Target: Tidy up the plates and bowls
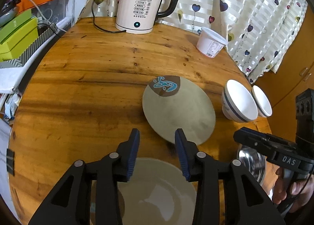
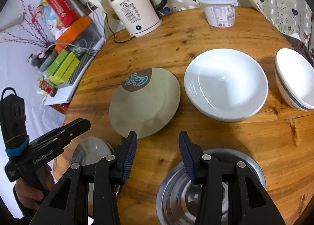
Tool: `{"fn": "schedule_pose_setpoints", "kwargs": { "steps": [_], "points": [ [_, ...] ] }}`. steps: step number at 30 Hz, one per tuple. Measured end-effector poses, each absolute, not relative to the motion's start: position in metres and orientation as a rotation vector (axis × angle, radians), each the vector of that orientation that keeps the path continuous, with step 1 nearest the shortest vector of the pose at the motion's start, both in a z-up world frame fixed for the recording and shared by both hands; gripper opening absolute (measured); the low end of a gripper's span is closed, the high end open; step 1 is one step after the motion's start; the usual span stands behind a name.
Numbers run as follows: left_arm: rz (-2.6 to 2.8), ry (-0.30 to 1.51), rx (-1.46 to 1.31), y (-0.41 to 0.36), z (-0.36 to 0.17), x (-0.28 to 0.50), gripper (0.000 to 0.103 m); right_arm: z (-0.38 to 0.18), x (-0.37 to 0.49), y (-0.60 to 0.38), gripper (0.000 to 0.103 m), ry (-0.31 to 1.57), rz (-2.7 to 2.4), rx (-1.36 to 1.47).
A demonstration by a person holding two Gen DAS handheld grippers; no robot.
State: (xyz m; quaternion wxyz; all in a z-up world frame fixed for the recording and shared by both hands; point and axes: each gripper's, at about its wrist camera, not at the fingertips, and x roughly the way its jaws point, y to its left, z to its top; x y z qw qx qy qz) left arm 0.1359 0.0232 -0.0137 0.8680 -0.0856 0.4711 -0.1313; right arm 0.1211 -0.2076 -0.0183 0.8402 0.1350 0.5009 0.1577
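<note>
Nothing looks stacked yet. The left tongs (image 1: 157, 136) hang spread and empty over a beige plate (image 1: 157, 191), a decorated plate (image 1: 178, 109) just ahead; the right tongs (image 2: 157, 136), also spread, hover above a steel bowl (image 2: 212, 191), white bowls (image 2: 225, 83) beyond on the tabletop (image 2: 196, 42).

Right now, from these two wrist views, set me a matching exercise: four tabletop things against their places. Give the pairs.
Things:
1. kettle
2. steel bowl
3. lidded tub
4. striped bowl

Places:
A. far edge, by the curtain, right of the kettle
B. right of the wide white bowl
C. far edge, cord plugged in
D. nearest, under the right gripper

Pairs: 1-C, 2-D, 3-A, 4-B
</note>
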Motion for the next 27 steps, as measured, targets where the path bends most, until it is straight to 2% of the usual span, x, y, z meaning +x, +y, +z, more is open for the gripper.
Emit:
{"fn": "schedule_pose_setpoints", "kwargs": {
  "steps": [12,27],
  "points": [
    [-0.309,1.052,-0.162,0.015,-0.03,0.184,0.041,-0.032,0.151,-0.197,0.044,1.108,0.284,0.267],
    [-0.323,1.094,-0.185,0.013,-0.047,0.207,0.041,-0.047,0.175,-0.186,0.044,1.157,0.245,0.25]
  ]
}}
